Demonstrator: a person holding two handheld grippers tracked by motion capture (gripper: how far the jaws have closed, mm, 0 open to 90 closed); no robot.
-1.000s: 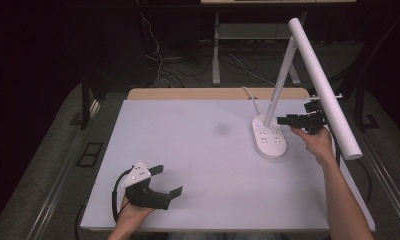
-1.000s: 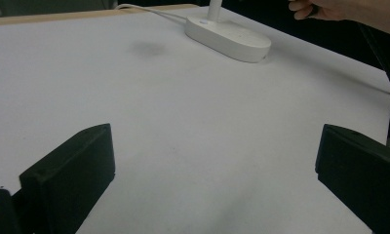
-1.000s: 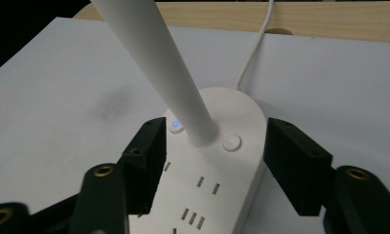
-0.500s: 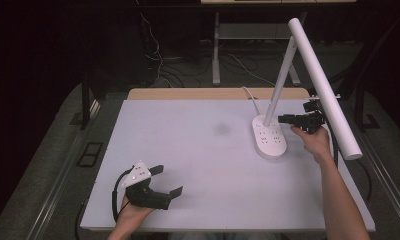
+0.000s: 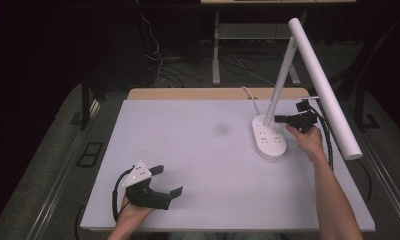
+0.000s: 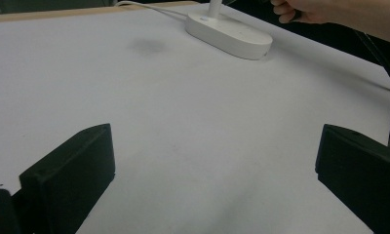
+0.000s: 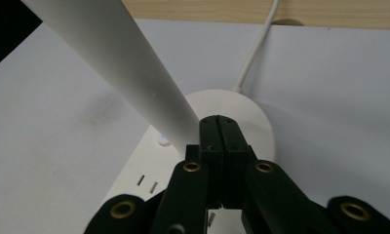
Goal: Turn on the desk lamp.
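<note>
White lamp base (image 5: 269, 138) sits just ahead of and below the right claw (image 5: 283, 119), whose jaws are pressed together on nothing, tips by the slanting lamp stem (image 7: 120, 68). Left claw (image 5: 164, 181), jaws wide apart, rests far across the worktop (image 5: 188, 150).

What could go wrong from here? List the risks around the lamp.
The right tool, shut, hovers over the lamp base beside the tilted stem; a sideways nudge could swing the stem or tip the lamp. The long lamp head overhangs the right hand, which could knock it when lifting.
</note>
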